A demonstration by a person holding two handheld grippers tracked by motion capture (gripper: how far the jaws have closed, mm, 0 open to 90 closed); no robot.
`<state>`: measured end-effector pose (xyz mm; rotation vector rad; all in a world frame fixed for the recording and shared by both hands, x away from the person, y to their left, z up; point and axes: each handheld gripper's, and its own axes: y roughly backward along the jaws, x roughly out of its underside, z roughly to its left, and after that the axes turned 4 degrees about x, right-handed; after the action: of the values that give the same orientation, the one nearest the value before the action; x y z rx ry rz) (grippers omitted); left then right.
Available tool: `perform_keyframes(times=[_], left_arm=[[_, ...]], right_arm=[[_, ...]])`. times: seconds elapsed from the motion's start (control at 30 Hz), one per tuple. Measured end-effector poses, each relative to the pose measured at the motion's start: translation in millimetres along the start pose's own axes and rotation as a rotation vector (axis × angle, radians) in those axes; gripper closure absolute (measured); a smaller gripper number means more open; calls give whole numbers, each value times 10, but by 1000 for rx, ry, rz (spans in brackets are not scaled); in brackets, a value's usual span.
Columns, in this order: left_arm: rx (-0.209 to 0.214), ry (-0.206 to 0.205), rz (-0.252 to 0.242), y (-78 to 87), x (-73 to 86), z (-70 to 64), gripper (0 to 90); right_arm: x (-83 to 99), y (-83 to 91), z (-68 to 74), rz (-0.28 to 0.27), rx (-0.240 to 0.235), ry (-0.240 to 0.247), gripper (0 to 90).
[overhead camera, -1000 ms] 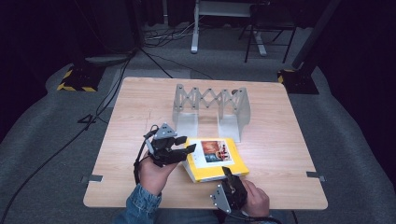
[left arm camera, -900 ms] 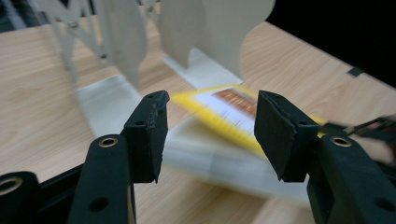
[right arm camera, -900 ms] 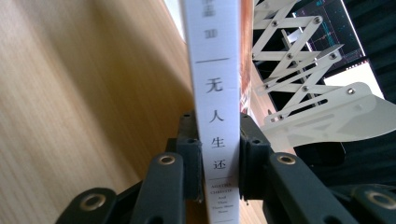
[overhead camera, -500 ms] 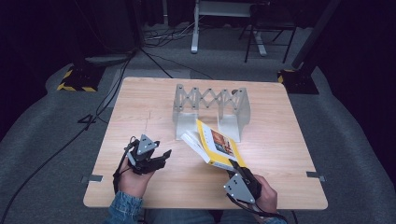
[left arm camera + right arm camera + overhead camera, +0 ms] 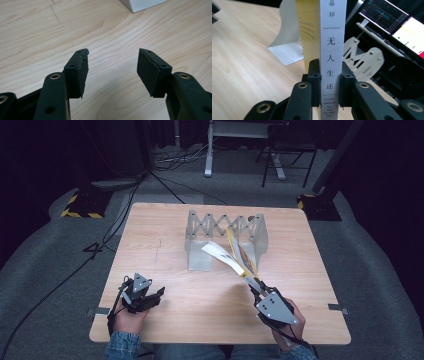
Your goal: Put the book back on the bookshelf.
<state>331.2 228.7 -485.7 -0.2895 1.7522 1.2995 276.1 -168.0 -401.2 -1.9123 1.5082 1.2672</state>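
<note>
Nearest the person, the left tool (image 5: pixel 150 295) rests low on the pale wooden surface (image 5: pixel 165 250) at its front left, jaws spread wide with nothing between them; the left gripper view shows bare wood grain in the gap.

At the front right, the right tool (image 5: pixel 256 288) is clenched on the spine of a yellow-and-white paperback book (image 5: pixel 239 256). The right gripper view shows both pads pressed flat against the book's (image 5: pixel 332 45) white spine, low down near the printed author line. The book is lifted off the surface and tilted up and away, toward the rack, with its front cover flopping open to the left.

It looks light, but floppy: held by the spine alone, the covers and pages can fan out and catch. The glossy cover could slip if the grip loosens, so a hold square across the spine, as now, seems soundest, and a gentle lowering would keep the pages together.

Beyond it stands the grey metal expanding bookend rack (image 5: pixel 227 227), with scissor-link back and upright end plates, near the middle of the surface. The book's upper edge is just in front of its right end plate.
</note>
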Motion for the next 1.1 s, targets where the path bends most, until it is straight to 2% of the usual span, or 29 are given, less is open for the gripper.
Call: perform_keyframes(times=[0.17, 0.2, 0.5, 0.6, 0.77, 0.9, 1.1], left_arm=[[-20, 23, 8, -38, 48, 72, 418], [-23, 32, 11, -52, 56, 85, 415], [-32, 37, 24, -137, 68, 179, 404], [-35, 67, 37, -165, 72, 211, 396], [-39, 61, 65, -191, 71, 212, 391], [-36, 84, 64, -195, 71, 223, 383], [-38, 82, 66, -198, 67, 233, 367]], right_arm=[[-46, -31, -151, -7, 14, -59, 764], [-62, -59, -219, -7, 14, -93, 765], [-96, -204, -396, 3, 27, -177, 764], [-103, -259, -450, 5, 45, -200, 765], [-119, -306, -535, -2, 64, -261, 765], [-150, -368, -583, -10, 89, -305, 765], [-170, -564, -620, -5, 91, -394, 765]])
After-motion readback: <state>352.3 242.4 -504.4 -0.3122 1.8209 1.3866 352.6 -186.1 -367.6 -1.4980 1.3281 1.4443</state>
